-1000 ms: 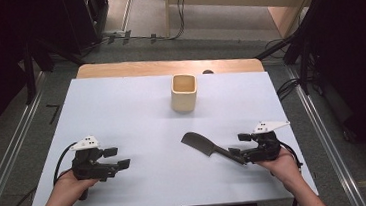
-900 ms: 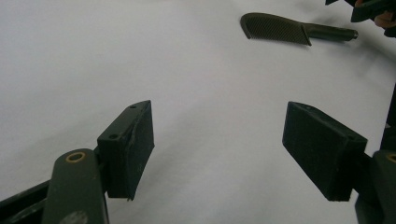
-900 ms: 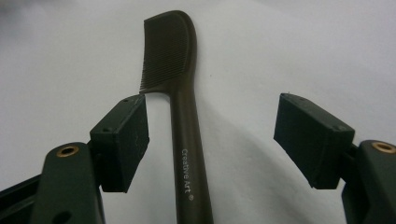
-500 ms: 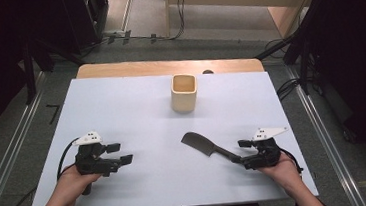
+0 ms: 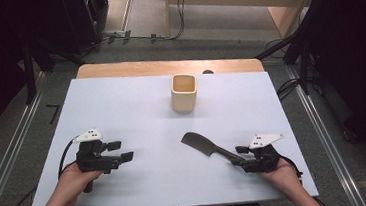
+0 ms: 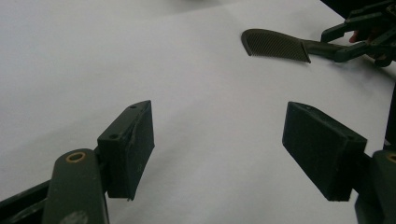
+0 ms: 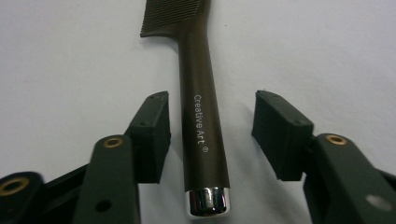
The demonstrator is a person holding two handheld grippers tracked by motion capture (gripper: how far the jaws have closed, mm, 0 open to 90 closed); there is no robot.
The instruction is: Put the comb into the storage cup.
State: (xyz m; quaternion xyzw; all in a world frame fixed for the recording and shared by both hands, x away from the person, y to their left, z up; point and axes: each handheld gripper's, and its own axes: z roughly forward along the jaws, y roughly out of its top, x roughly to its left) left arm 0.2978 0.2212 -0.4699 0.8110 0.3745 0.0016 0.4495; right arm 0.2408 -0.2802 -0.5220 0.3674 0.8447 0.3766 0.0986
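Comb (image 7: 201, 116) lay near the table's (image 5: 135, 94) right front corner, handle between the right gripper's (image 7: 210, 128) closing jaws — not yet clamped, lift remaining; left gripper (image 6: 219, 149) gaped empty.

Matt dark plastic comb (image 7: 201, 107) — shiny metal cap, smooth white table (image 5: 136, 107)

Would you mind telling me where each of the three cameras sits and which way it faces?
High view: above the person's side of the table, looking forward and down; forearms, left gripper, right gripper, cup.
Left gripper view: rides the left gripper, looking across the table between its open jaws.
Right gripper view: rides the right gripper, looking along the comb's handle between its jaws, which have just been closing, pads not yet touching.
Shared: all three show the comb.
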